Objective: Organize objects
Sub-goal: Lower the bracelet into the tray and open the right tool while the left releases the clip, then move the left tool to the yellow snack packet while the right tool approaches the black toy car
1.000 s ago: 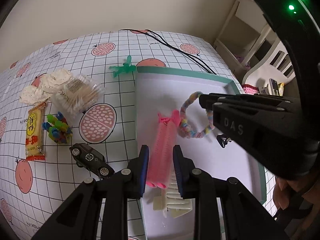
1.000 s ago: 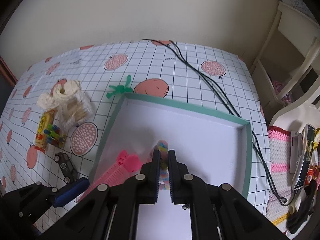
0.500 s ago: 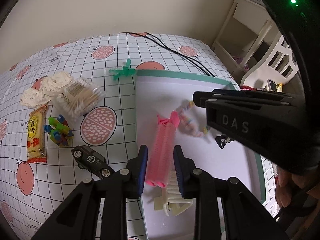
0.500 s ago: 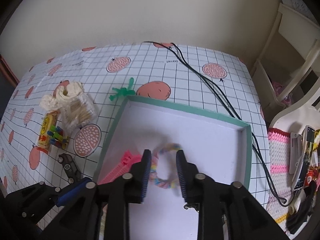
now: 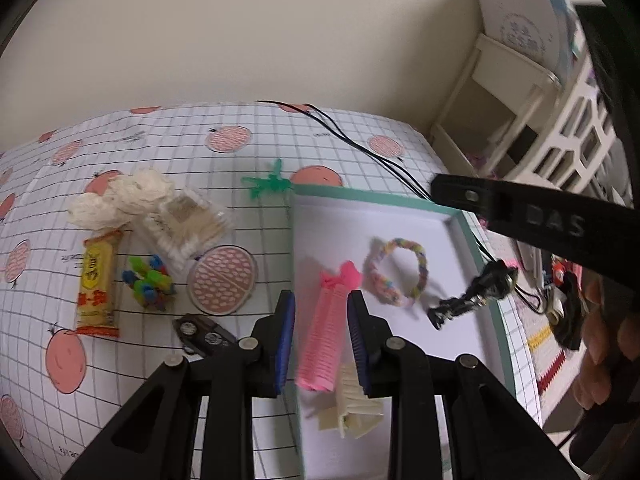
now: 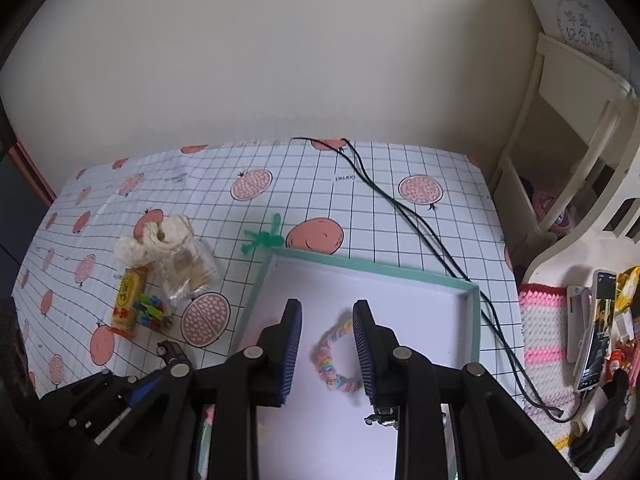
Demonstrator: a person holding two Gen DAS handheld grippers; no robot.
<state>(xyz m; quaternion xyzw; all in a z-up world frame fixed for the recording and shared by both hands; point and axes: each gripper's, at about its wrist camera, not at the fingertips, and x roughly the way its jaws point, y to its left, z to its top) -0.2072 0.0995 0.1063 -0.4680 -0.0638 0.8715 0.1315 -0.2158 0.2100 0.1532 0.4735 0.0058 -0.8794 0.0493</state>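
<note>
A white tray with a teal rim (image 5: 360, 196) (image 6: 376, 268) lies on the table. In it lie a pastel beaded bracelet (image 5: 398, 270) (image 6: 332, 360), a pink hair roller (image 5: 326, 340) and a cream hair clip (image 5: 354, 404). My left gripper (image 5: 320, 304) is open above the pink roller, apart from it. My right gripper (image 6: 326, 320) is open and empty above the bracelet; its arm (image 5: 532, 216) crosses the left wrist view. A small black charm (image 5: 472, 296) hangs under it.
Left of the tray lie a green toy figure (image 5: 268, 186) (image 6: 262, 238), a clear box of cotton swabs (image 5: 188, 226), white cotton pads (image 5: 120, 196), a yellow snack bar (image 5: 96, 284), coloured clips (image 5: 148, 282) and a black toy car (image 5: 202, 334). Black cables (image 6: 400, 208) cross the back right.
My right gripper opened and let go of the bracelet, which now lies flat in the tray. The right gripper rose and drew back. My left gripper stayed open over the roller.
</note>
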